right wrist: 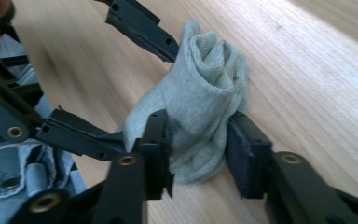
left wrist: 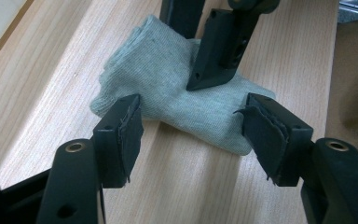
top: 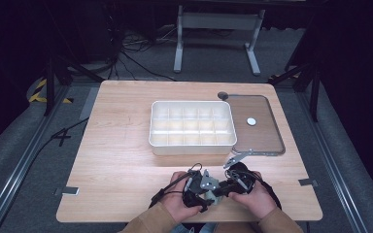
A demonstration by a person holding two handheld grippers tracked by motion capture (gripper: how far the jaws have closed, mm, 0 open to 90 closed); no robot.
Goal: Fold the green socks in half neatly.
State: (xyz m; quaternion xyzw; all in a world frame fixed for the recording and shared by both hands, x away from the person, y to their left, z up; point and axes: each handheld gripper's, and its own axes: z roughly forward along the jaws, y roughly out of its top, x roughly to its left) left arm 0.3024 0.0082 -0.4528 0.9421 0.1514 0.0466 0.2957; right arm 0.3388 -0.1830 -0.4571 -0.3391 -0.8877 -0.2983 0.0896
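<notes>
A grey sock (left wrist: 168, 79) lies bunched on the wooden table (top: 116, 165), close to the front edge. My left gripper (left wrist: 193, 126) is open, one pad on each side of the sock's near end, neither pressing on it. My right gripper (right wrist: 196, 140) comes from the opposite side and has its jaws closed on the sock's (right wrist: 200, 88) folded end, which stands up in rolled folds between its pads. One of its fingers (left wrist: 216, 51) rests on top of the sock in the left gripper view. In the high view both hands meet at the front of the table.
A white compartment tray (top: 192, 148) sits in the middle of the table. To its right lies a clear lid (top: 264, 138) with a small white disc (top: 251, 121) on it, and a metal latch (top: 238, 158) sticks out toward the hands.
</notes>
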